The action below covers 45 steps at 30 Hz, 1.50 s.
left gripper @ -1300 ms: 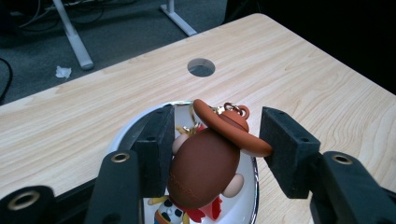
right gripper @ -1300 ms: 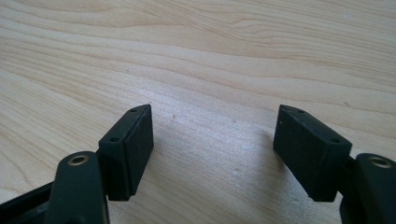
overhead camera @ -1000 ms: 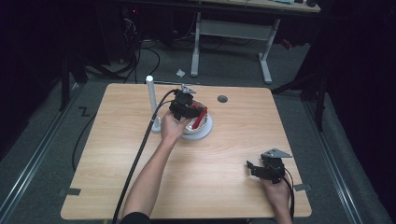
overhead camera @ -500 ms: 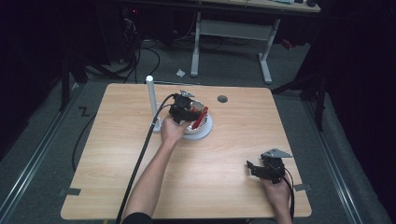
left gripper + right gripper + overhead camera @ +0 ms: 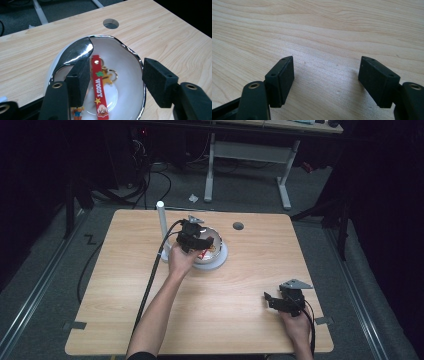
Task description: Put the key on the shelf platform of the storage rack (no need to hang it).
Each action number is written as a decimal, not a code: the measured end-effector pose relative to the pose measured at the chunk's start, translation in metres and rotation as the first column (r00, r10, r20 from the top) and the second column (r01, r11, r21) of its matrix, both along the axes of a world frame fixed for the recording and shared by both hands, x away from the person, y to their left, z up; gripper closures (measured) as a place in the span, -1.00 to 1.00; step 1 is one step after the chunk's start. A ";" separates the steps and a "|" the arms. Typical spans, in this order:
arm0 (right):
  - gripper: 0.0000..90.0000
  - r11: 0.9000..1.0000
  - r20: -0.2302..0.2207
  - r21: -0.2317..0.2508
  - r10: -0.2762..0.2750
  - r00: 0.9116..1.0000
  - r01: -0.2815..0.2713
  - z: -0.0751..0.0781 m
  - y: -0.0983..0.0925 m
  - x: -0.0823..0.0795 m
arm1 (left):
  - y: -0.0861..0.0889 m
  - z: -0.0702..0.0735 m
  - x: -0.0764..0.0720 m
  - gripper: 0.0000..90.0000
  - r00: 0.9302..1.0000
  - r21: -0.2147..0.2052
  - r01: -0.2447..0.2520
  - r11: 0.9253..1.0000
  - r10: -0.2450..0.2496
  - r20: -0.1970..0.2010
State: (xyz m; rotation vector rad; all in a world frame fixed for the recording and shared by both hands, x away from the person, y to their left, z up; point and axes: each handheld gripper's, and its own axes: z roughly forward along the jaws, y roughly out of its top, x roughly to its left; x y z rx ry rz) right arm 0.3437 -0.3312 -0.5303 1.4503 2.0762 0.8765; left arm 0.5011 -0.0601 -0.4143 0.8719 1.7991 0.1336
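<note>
A red "WOODY" keychain strap (image 5: pixel 98 85) with gold rings lies inside a white bowl with a silver rim (image 5: pixel 130 53). My left gripper (image 5: pixel 117 80) hovers just over the bowl (image 5: pixel 222 256). Its jaws have just been opening, and the pads press on nothing. The strap lies below them, close to the left pad (image 5: pixel 80 80). In the high view the left gripper (image 5: pixel 197 240) is at the bowl's left side. My right gripper (image 5: pixel 272 302) rests low near the table's front right, open, with bare wood between its fingers (image 5: pixel 327 77).
A white upright post (image 5: pixel 161 227) stands just left of the bowl. A round hole (image 5: pixel 238 226) in the tabletop lies behind the bowl. The left gripper's black cable (image 5: pixel 150 280) trails toward the front edge. A desk frame stands on the floor beyond the table.
The left gripper's jaws have opened and the red strap, earlier held at the jaws, now lies in the bowl. The right gripper has not moved.
</note>
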 end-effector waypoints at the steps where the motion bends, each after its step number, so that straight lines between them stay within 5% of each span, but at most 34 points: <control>1: -0.35 1.000 0.000 0.000 0.000 1.000 0.000 0.000 0.000 0.000 | 0.001 0.002 -0.002 -0.13 1.000 -0.001 0.000 1.000 0.000 0.002; 15: -0.36 1.000 0.000 0.000 0.001 1.000 -0.001 0.000 0.000 0.000 | 0.017 0.016 -0.019 -0.23 0.999 0.011 0.018 1.000 -0.019 0.039; 16: -0.36 1.000 0.000 0.000 0.000 1.000 0.000 0.000 0.000 0.000 | 0.031 0.009 -0.015 -0.23 0.963 0.137 0.138 0.981 -0.165 0.213; 18: -0.36 1.000 0.001 -0.001 0.000 1.000 0.000 0.000 0.000 0.000 | 0.032 0.009 -0.016 -0.24 0.959 0.119 0.163 0.979 -0.186 0.212; 21: -0.36 1.000 0.002 -0.003 0.000 1.000 0.000 0.000 0.000 0.000 | 0.043 0.009 -0.016 -0.26 0.951 0.179 0.176 0.968 -0.214 0.225; 22: -0.36 1.000 0.002 -0.003 0.000 1.000 0.000 0.000 0.000 0.000 | 0.046 0.008 -0.018 -0.27 0.944 0.207 0.195 0.959 -0.240 0.224; 23: -0.36 1.000 0.001 -0.003 0.000 1.000 0.000 0.000 0.000 0.000 | 0.031 0.018 -0.026 -0.27 0.999 0.012 0.015 1.000 -0.015 0.038; 30: -0.36 1.000 0.002 -0.003 0.000 1.000 0.000 0.000 0.000 0.000 | 0.041 0.024 -0.034 -0.26 0.999 -0.017 0.006 1.000 -0.006 0.049; 45: -0.36 1.000 0.001 -0.003 0.000 1.000 0.000 0.000 0.000 0.000 | 0.059 0.034 -0.055 -0.24 0.995 0.021 -0.010 1.000 0.008 0.096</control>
